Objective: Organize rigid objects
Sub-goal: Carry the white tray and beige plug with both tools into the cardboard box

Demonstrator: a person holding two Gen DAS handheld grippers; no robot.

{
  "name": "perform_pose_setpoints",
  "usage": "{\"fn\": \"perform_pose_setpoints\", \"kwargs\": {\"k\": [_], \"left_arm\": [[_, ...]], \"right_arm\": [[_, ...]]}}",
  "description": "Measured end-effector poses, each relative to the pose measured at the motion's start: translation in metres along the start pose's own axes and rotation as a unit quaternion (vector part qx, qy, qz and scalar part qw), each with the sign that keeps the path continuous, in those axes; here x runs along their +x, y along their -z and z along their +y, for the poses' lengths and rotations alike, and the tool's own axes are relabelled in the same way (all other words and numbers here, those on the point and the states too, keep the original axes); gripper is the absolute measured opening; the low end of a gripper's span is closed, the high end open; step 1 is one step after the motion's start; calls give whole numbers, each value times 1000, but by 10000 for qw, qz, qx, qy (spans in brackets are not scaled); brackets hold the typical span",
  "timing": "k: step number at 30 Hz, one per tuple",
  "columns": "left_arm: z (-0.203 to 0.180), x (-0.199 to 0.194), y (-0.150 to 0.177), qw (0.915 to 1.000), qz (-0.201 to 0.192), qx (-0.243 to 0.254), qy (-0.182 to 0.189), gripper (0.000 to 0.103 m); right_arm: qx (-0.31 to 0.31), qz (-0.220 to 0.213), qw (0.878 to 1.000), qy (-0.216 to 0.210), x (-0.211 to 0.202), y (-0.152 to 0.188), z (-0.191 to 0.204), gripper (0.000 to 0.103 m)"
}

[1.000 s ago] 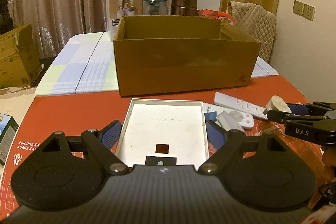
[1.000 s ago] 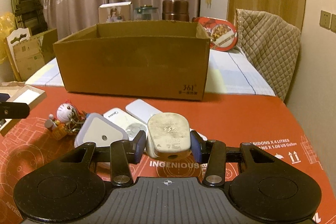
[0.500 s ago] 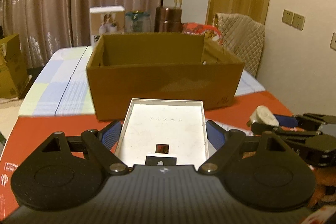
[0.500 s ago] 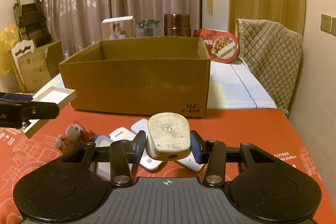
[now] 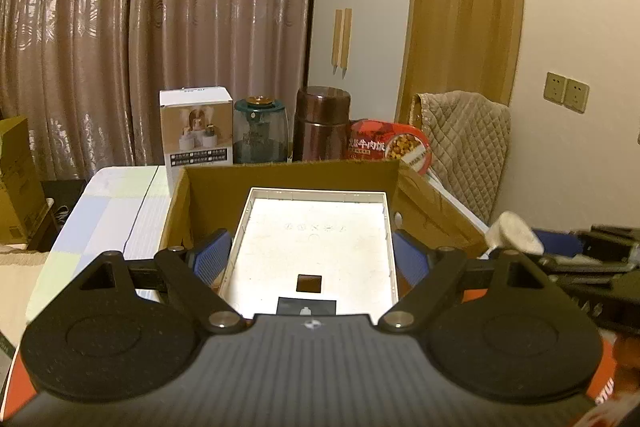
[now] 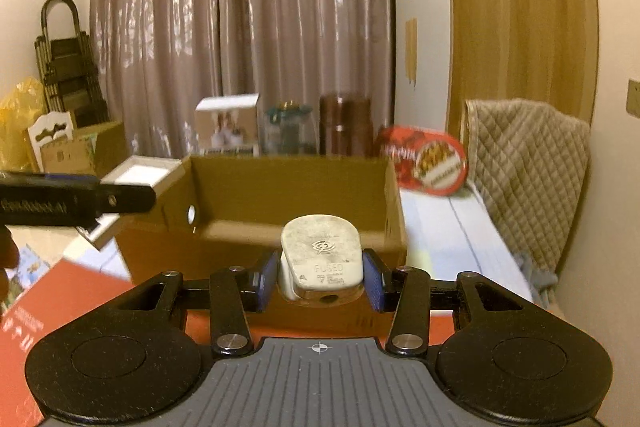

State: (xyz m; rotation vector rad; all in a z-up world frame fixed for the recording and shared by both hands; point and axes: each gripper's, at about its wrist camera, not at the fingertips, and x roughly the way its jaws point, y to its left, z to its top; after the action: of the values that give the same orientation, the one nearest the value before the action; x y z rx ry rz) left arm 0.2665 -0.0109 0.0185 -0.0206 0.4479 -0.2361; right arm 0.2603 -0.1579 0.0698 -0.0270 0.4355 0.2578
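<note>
Both claws are loaded over the cardboard box [image 6: 296,187], my left claw [image 5: 312,259] clamped on the white tray [image 5: 316,239], right claw [image 6: 320,277] on the plug [image 6: 320,255], which could snag the rim.

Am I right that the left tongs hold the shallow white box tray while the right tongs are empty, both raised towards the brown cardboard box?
Not quite: in the right wrist view the right tongs grip a white fused plug. The rest holds.

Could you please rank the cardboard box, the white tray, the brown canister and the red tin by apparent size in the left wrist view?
1. Cardboard box
2. White tray, enlarged by nearness
3. Brown canister
4. Red tin, partly hidden, so unsure against the canister
</note>
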Motion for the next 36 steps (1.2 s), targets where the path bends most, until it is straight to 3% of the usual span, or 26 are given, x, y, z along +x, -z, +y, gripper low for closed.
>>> {"fn": "perform_pose_setpoints", "kwargs": {"k": [8,18,36], "left_arm": [[15,48,-24,9997,31,-202,112,83],[24,97,-23,9989,312,-305,153,83],[26,123,-8,9980,533,-330,-87,87]], "right_arm": [[-196,67,9998,-6,50,-41,-10,42],[-22,614,9981,-2,110,-36,-27,42],[178,768,9969,-70,125,-25,-32,42]]}}
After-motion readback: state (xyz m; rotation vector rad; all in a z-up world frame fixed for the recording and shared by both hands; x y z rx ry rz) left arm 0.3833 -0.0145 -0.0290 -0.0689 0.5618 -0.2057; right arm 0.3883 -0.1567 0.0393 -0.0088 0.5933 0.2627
